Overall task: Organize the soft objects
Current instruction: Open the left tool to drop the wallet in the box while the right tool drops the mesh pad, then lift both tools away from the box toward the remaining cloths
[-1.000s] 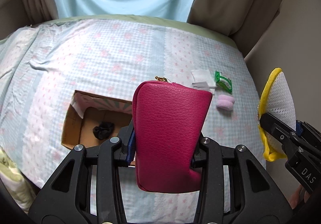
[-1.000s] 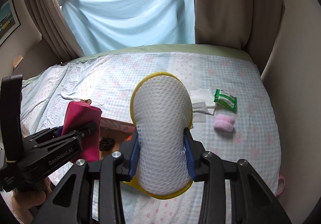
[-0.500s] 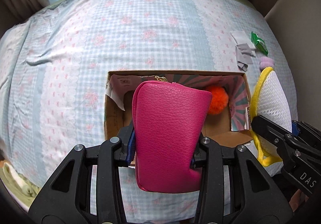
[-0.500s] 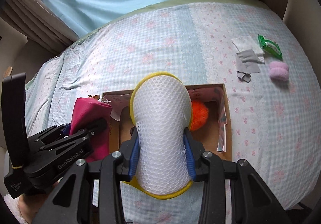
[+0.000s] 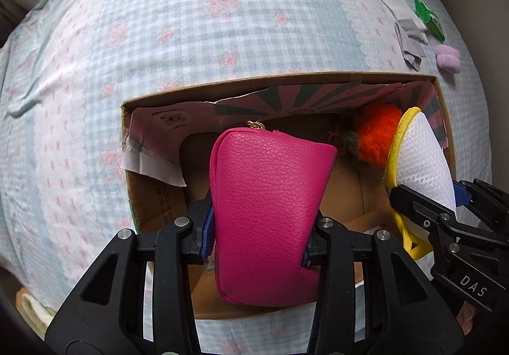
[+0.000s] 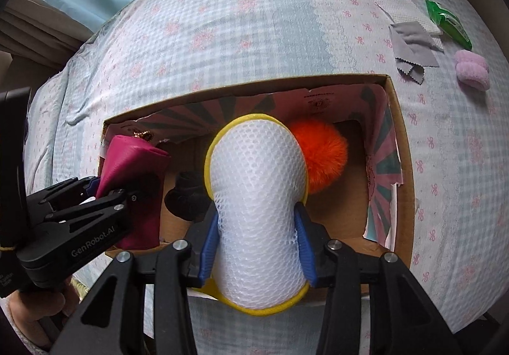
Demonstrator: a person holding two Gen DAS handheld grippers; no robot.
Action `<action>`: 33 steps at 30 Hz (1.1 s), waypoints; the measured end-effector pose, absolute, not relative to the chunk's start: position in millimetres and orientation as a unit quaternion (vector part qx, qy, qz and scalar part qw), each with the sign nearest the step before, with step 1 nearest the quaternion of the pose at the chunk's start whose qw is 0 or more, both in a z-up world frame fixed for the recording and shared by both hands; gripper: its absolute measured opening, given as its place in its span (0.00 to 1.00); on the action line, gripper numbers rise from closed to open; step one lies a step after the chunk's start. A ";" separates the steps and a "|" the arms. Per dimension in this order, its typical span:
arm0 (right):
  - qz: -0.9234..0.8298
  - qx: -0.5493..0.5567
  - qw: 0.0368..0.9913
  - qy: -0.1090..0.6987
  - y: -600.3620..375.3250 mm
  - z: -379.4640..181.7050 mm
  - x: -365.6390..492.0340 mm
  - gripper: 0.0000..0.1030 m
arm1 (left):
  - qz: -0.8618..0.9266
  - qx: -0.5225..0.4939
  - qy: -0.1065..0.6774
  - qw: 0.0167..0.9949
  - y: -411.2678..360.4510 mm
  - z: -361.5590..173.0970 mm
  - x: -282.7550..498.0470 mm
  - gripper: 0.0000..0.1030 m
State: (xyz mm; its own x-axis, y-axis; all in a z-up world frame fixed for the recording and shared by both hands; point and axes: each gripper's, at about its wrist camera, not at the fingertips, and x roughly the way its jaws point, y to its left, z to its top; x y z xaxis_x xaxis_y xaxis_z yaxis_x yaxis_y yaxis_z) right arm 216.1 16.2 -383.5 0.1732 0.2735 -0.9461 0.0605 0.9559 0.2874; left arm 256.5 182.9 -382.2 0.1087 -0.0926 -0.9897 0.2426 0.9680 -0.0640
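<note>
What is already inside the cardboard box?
Inside the cardboard box lie an orange pompom and a dark fabric item. The pink pouch and white mesh bag hide part of the floor.

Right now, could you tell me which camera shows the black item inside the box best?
The right wrist view: the black item sits exposed on the cardboard box floor. In the left wrist view the pink pouch hides it.

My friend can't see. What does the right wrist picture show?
The right gripper squeezes a white mesh pad with a yellow rim above an open cardboard box on a checked bedsheet. Beside it, the left gripper holds a pink leather pouch; a fluffy orange pom-pom lies inside the box.
</note>
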 end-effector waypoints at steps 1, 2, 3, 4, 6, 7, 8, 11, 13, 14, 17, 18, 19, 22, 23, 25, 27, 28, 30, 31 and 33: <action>0.071 0.127 0.756 0.639 16.7 -385.1 216.9 0.45 | -0.115 0.062 0.658 0.742 180.5 -381.5 258.0 0.35; 0.072 0.119 0.757 0.638 17.9 -386.5 218.2 0.53 | -0.117 0.064 0.658 0.742 179.0 -381.3 260.0 0.35; 0.075 0.109 0.757 0.639 19.7 -388.8 219.0 0.66 | -0.118 0.065 0.658 0.741 177.4 -380.5 262.3 0.37; 0.077 0.100 0.758 0.640 21.5 -391.0 219.2 0.75 | -0.120 0.065 0.658 0.741 176.1 -380.1 264.4 0.47; 0.086 0.086 0.759 0.640 23.2 -396.1 218.1 0.92 | -0.130 0.062 0.654 0.743 173.7 -377.7 266.5 0.93; 0.090 0.080 0.758 0.641 23.4 -398.5 216.7 0.94 | -0.130 0.067 0.643 0.752 172.0 -374.7 266.1 1.00; 0.093 0.071 0.758 0.641 23.5 -401.0 214.8 0.98 | -0.133 0.076 0.638 0.755 169.4 -373.3 265.8 1.00; 0.094 0.042 0.769 0.630 22.3 -405.5 208.2 0.99 | -0.139 0.087 0.643 0.748 163.0 -375.9 265.6 1.00; 0.096 0.042 0.771 0.628 19.7 -407.3 205.5 0.99 | -0.142 0.084 0.643 0.748 161.4 -375.6 264.1 1.00; 0.094 0.044 0.773 0.626 18.2 -407.0 203.8 0.99 | -0.141 0.084 0.644 0.747 160.9 -375.6 263.3 1.00; 0.090 0.046 0.781 0.617 14.8 -403.1 199.6 0.99 | -0.140 0.079 0.644 0.748 160.8 -372.6 259.0 1.00; 0.088 0.045 0.782 0.615 14.2 -401.1 198.1 0.99 | -0.139 0.080 0.642 0.750 161.0 -370.7 257.1 1.00; 0.086 0.046 0.784 0.613 13.3 -399.1 197.3 0.99 | -0.138 0.079 0.641 0.751 161.4 -368.6 254.9 1.00; 0.087 0.046 0.787 0.609 12.0 -391.8 193.4 0.99 | -0.136 0.078 0.636 0.756 164.1 -359.9 248.5 1.00; 0.087 0.046 0.789 0.607 11.6 -388.9 191.9 0.99 | -0.134 0.077 0.633 0.758 165.4 -356.2 245.8 1.00; 0.087 0.049 0.792 0.602 11.2 -382.0 188.3 0.99 | -0.131 0.074 0.628 0.764 168.1 -347.6 239.7 1.00; 0.090 0.051 0.794 0.600 11.7 -373.8 184.0 0.99 | -0.129 0.071 0.623 0.768 170.8 -337.0 232.7 1.00; 0.091 0.052 0.794 0.598 11.6 -369.1 182.0 0.99 | -0.128 0.070 0.619 0.772 172.1 -330.2 228.3 1.00; 0.091 0.053 0.799 0.592 11.1 -355.9 174.7 0.99 | -0.126 0.065 0.611 0.779 174.6 -315.2 218.9 1.00; 0.090 0.053 0.802 0.587 10.1 -348.1 170.2 0.99 | -0.125 0.063 0.607 0.782 175.7 -307.1 214.0 1.00; 0.088 0.054 0.811 0.576 7.6 -330.9 160.9 0.99 | -0.123 0.057 0.598 0.790 178.0 -290.1 203.9 1.00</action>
